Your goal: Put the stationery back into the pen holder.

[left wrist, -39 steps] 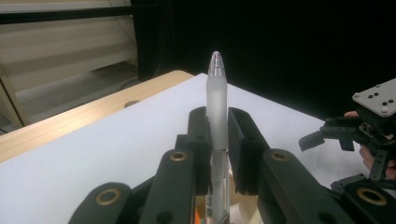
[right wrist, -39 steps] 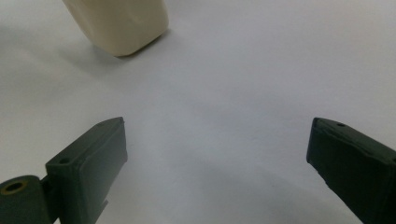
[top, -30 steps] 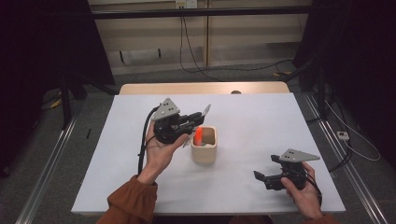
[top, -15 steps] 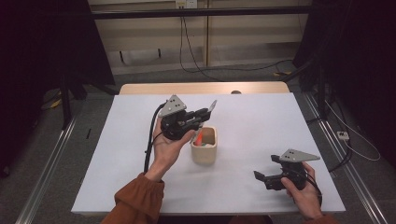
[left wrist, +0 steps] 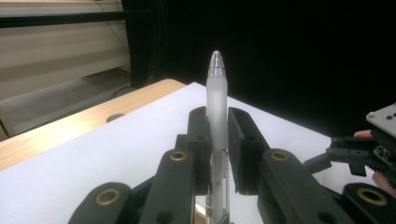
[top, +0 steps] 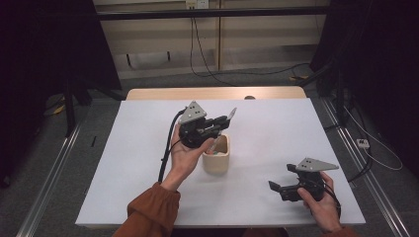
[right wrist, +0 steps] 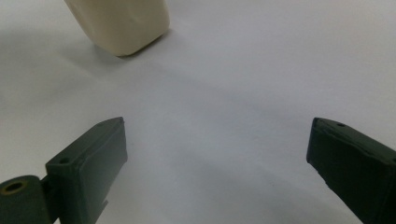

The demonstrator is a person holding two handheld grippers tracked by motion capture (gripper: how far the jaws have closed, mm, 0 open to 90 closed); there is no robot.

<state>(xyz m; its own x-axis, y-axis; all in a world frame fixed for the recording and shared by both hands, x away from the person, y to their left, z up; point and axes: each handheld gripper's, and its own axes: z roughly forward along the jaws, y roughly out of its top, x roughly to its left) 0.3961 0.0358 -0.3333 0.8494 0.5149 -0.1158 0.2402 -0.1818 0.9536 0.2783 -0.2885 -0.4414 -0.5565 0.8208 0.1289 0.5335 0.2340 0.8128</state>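
Left claw (left wrist: pixel 217 140) is clamped on a pen (left wrist: pixel 217 112), jaws nearly together w/ only the barrel between the pads. Pen stands upright in the left gripper view, frosted cap end poking past the jaw tips, clear lower barrel running back toward the claw body. In the high view the claw (top: pixel 217 122) hangs just above the cup (top: pixel 217 157), pen (top: pixel 229 116) slanting up and away from it; its lower end seems to be near the cup mouth, can't tell exactly.

Pen looks light, stiff, smooth plastic, prob. a bit slippery; thin round barrel could twist between flat pads. The mid-barrel hold looks sensible, keeps it balanced.

Farther off, right claw (top: pixel 282 190) rests low on the table (top: pixel 276 128), jaws wide apart, nothing between them.
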